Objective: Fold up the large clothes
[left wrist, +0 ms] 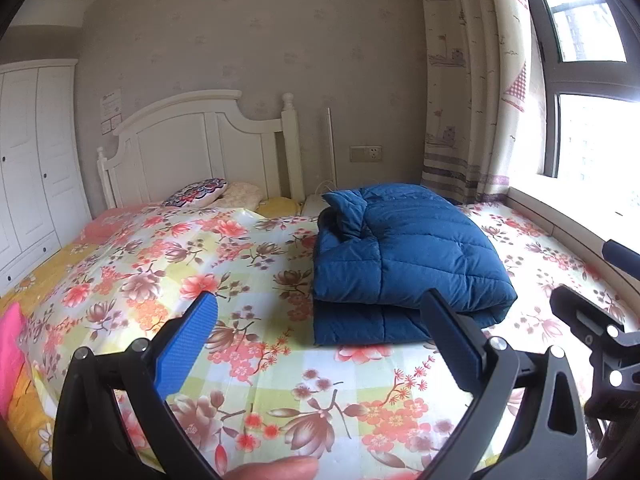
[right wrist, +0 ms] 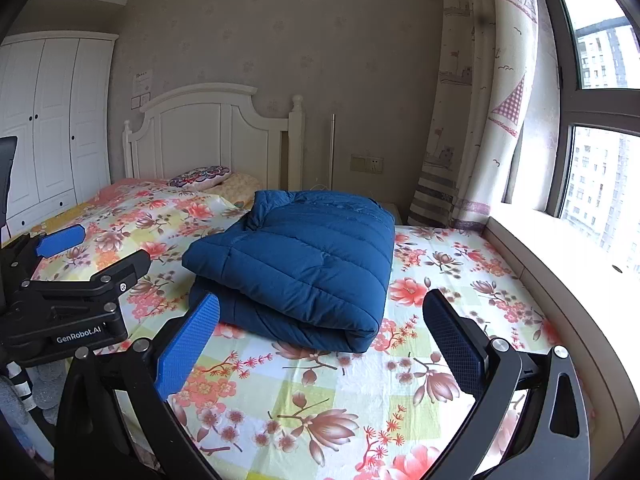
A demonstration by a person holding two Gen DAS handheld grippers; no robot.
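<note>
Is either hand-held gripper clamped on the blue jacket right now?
No: the folded blue jacket lies free on the bed, and both hand-held grippers stand open, short of it.

The jacket point(left wrist: 404, 256) is blue quilted cloth, puffy, with a soft low sheen along its stitched channels. The sheet point(left wrist: 256, 364) beneath it is thin printed cloth, matt, lightly creased. The left gripper point(left wrist: 324, 344) and right gripper point(right wrist: 328, 346) have matt black frames that look like plastic, with shiny metal screw heads; their pads point(right wrist: 188, 348) are blue with a fine rough grid texture. The headboard point(right wrist: 208, 136) and wardrobe point(right wrist: 52, 120) look like white painted wood, smooth with a satin finish. The curtain point(right wrist: 480, 112) is matt printed cloth. The wall point(left wrist: 256, 40) looks papered, matt, faintly patterned.
</note>
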